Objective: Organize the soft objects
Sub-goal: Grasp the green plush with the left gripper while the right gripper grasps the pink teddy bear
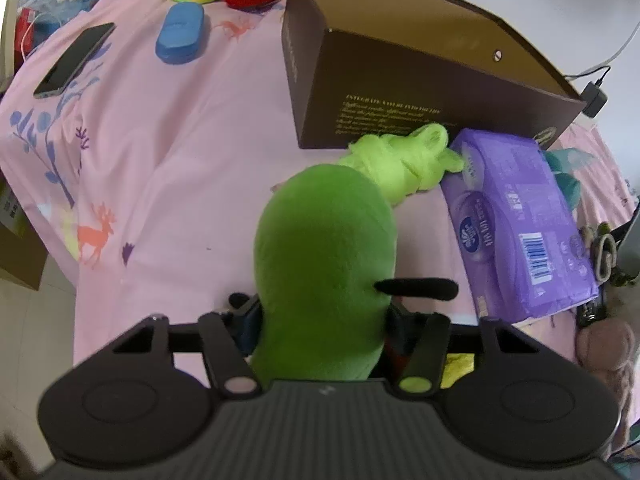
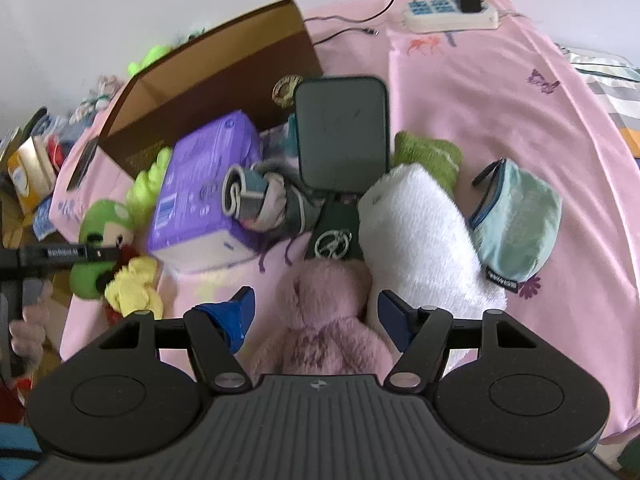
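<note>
Left gripper point(image 1: 320, 320) clenched on round green plush toy point(image 1: 326, 256), held above pink printed bedsheet point(image 1: 168, 168). Open brown cardboard box point(image 1: 420, 92) lies ahead and slightly right, long axis running across view (likely drop target). Right gripper point(image 2: 312, 312) spread wide, fluffy pink plush toy point(image 2: 324, 312) between blue fingers point(image 2: 240, 316), not yet squeezed; rolled white fleece towel point(image 2: 420, 232) touching it on right.

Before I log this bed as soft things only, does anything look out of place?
Yes. A phone lies on the pink sheet, and a power strip with a plugged charger sits near the bed's far edge: hard items among plush toys.
</note>
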`<state>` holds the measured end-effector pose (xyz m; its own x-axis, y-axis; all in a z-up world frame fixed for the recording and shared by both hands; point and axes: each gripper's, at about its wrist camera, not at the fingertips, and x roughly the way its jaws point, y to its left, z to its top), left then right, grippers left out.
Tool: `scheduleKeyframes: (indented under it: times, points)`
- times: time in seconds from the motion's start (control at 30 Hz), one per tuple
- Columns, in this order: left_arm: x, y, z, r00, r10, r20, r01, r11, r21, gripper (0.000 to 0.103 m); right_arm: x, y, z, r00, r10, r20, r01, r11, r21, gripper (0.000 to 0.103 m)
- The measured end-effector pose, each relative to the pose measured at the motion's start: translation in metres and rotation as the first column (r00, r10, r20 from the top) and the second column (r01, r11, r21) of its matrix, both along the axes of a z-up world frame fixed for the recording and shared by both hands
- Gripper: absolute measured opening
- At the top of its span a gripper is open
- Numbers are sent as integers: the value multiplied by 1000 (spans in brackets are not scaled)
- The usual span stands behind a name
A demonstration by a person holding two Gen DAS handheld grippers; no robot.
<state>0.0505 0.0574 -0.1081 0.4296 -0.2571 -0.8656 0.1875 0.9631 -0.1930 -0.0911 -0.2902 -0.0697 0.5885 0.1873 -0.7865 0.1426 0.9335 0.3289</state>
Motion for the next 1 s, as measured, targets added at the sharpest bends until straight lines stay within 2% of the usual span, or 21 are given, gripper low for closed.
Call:
scheduleKeyframes:
  times: [0.23, 0.3, 0.4, 0.6, 0.7, 0.77, 0.83, 0.97, 1.0]
  points:
    - [-2, 10, 11, 999, 1, 33, -1, 1000, -28, 57, 2, -2, -16, 998, 9, -59, -5, 998, 70, 53]
    - [-2, 13, 11, 1000, 5, 29, -4, 999, -34, 56, 2, -2, -20, 998, -5, -66, 9, 998, 58, 53]
    - [-2, 22, 15, 1000, 14, 22, -12, 996, -86, 56, 2, -3, -25, 997, -23, -71, 27, 998, 64, 54]
    - [-4, 30, 28, 999, 3, 51, 2, 995, -103, 56, 4, 6, -30, 997, 0, -79, 1, 1000, 12, 57]
    - [-6, 33, 35, 997, 0, 74, 8, 994, -110, 56, 4, 6, -26, 997, 1, -72, 2, 999, 37, 57]
    - [-6, 33, 40, 996, -2, 90, 12, 993, -116, 56, 3, 7, -22, 998, 19, -59, -14, 997, 73, 57]
    - [-5, 33, 43, 995, -4, 104, 16, 993, -120, 56, 3, 11, -21, 998, 37, -58, -33, 997, 64, 58]
    - [-4, 28, 40, 995, -17, 99, 29, 993, -119, 56, 6, 14, -31, 990, 101, -100, -89, 989, 116, 58]
    - [-4, 26, 39, 995, -21, 93, 32, 992, -122, 56, 8, 15, -36, 987, 97, -125, -85, 992, 98, 58]
